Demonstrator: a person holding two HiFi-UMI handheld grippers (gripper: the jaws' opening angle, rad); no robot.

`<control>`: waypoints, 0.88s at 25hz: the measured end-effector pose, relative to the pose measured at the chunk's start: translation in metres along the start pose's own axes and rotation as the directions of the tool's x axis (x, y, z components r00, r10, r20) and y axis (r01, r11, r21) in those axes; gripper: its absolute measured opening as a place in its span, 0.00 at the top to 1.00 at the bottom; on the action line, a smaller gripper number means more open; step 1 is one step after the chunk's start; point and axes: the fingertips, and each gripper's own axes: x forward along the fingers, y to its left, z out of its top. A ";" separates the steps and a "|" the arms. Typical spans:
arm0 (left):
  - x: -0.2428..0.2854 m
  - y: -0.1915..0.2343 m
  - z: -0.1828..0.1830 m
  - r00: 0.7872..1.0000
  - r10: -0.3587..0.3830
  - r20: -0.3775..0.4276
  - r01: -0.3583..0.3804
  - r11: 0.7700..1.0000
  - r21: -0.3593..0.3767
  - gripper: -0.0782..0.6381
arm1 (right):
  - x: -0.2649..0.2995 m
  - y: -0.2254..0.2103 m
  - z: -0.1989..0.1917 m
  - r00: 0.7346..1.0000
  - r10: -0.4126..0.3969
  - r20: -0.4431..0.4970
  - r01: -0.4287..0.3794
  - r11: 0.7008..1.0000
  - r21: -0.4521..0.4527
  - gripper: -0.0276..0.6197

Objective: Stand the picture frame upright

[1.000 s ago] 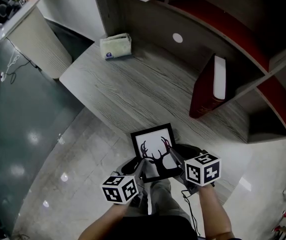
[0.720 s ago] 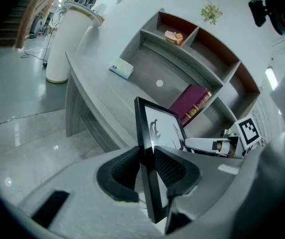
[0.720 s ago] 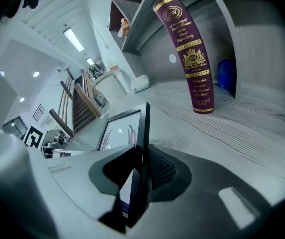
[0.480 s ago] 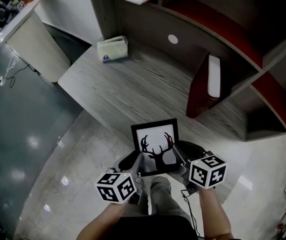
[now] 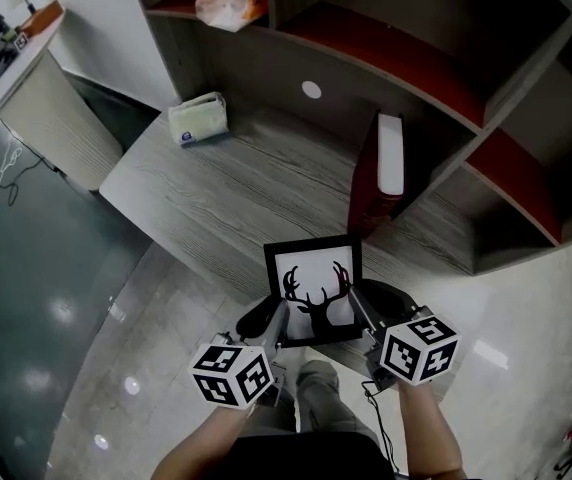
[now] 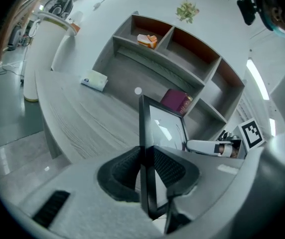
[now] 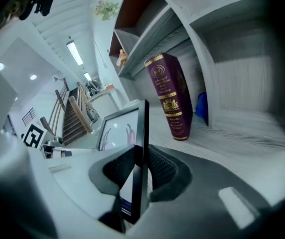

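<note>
Grey tabletop [image 5: 236, 188] carries a maroon book [image 5: 366, 188] by its back edge and a tissue pack [image 5: 198, 120] at its far left corner. My left gripper [image 5: 282, 313] and right gripper [image 5: 354, 308], jaws just tightened, clamp the picture frame [image 5: 314, 290] over the near edge.

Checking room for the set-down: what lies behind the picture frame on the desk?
Bare wooden desk, then a dark red book standing on it. The picture frame covers the desk edge beneath it, and the book hides whatever is behind it.
</note>
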 end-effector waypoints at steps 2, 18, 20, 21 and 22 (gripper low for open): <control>0.005 -0.011 0.004 1.000 -0.023 0.003 0.023 0.999 0.040 0.78 | -0.010 -0.006 0.004 0.999 -0.018 0.028 0.018 1.000 0.008 0.83; 0.047 -0.078 0.024 0.983 -0.185 0.001 0.175 0.928 0.328 0.78 | -0.069 -0.050 0.023 0.966 -0.145 0.216 0.136 0.989 0.054 0.83; 0.052 -0.084 0.025 0.980 -0.200 0.006 0.186 0.920 0.346 0.78 | -0.073 -0.054 0.024 0.960 -0.156 0.234 0.148 0.988 0.054 0.83; 0.054 -0.085 0.026 0.978 -0.207 0.008 0.190 0.915 0.355 0.78 | -0.074 -0.056 0.026 0.957 -0.161 0.243 0.152 0.987 0.054 0.83; 0.056 -0.087 0.027 0.977 -0.212 0.010 0.194 0.910 0.366 0.78 | -0.075 -0.057 0.027 0.954 -0.163 0.252 0.154 0.987 0.054 0.83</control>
